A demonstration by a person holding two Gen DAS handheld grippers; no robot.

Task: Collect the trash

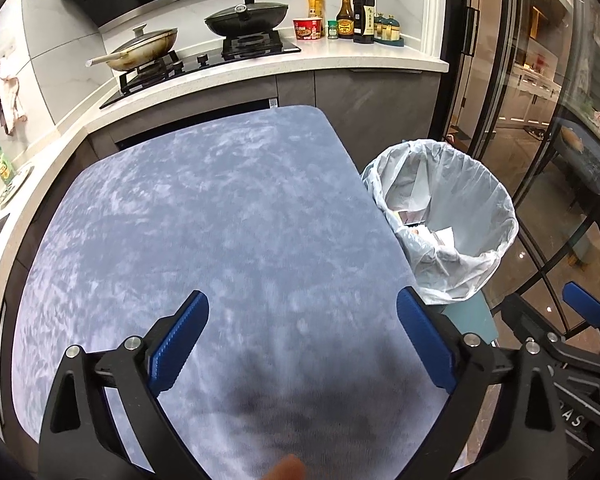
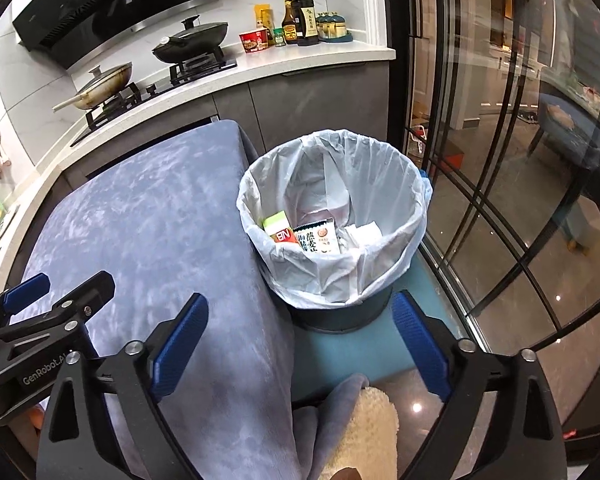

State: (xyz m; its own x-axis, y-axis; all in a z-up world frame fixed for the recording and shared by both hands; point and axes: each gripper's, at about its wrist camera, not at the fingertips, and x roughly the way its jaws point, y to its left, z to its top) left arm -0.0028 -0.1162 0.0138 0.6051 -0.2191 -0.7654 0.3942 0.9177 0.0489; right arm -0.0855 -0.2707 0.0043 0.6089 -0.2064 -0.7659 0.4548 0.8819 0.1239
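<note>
Both grippers, left (image 1: 302, 344) and right (image 2: 300, 344), stood wide and empty; bin (image 2: 342, 316) ahead-right held the cartons (image 2: 314, 240). Nothing remained on the cloth (image 1: 204, 220); best withdraw clear of the liner (image 2: 380, 184).

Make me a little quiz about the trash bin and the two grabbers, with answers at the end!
1. True or false: the left gripper holds a piece of trash.
2. What lines the trash bin? A) a white plastic bag B) newspaper C) nothing
3. Fill in: the bin stands on the floor beside the table with the blue-grey ____ over it.

Key:
1. False. Its jaws stand open over the bare cloth; the right gripper is open and empty too.
2. A. The white bag folds over the rim, and cartons and paper lie inside.
3. Cloth.
</note>
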